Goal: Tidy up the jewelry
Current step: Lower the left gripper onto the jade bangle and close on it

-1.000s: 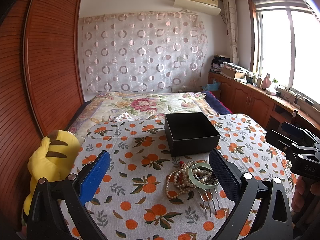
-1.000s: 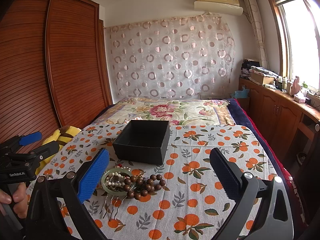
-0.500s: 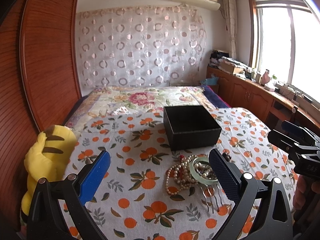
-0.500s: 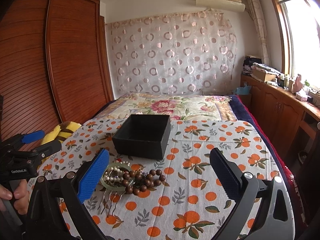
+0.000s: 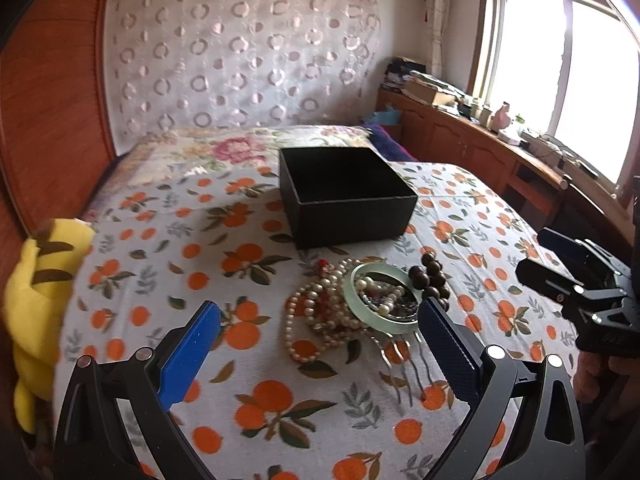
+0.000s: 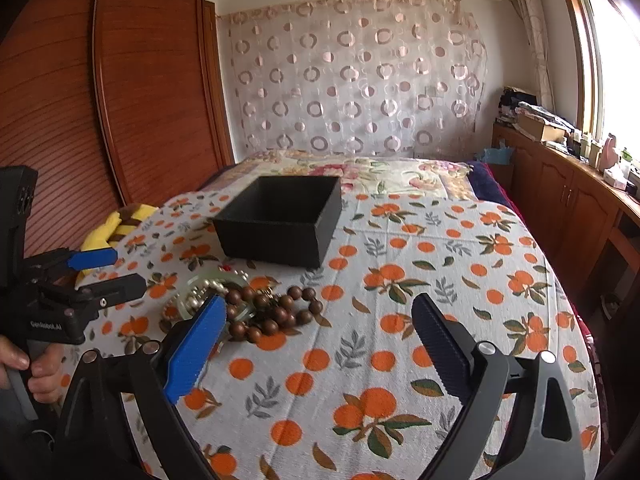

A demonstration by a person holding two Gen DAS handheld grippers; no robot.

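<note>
A pile of jewelry lies on the orange-print cloth in front of an open black box (image 5: pixel 348 196) (image 6: pixel 280 220). It holds a pearl necklace (image 5: pixel 298 320), a pale green bangle (image 5: pixel 354 292), a brown bead bracelet (image 5: pixel 432 276) (image 6: pixel 276 312) and a metal hair comb (image 5: pixel 400 356). My left gripper (image 5: pixel 318 306) hangs open just short of the pile, its fingers on either side of it and touching nothing. To the right of the pile, my right gripper (image 6: pixel 319 300) has its jaws closing but still wide, with only cloth between them. The brown beads lie beside its blue finger (image 6: pixel 196 344).
A yellow plush toy (image 5: pixel 44 280) sits at the cloth's left edge. A bed with a floral quilt (image 6: pixel 360 172) lies behind the box. A wooden wardrobe (image 6: pixel 120 100) stands on the left and low cabinets (image 6: pixel 560 200) along the window on the right.
Both grippers have sunk and tipped downward toward the jewelry pile, so the pile and box look nearer. The jewelry and box have not moved.
</note>
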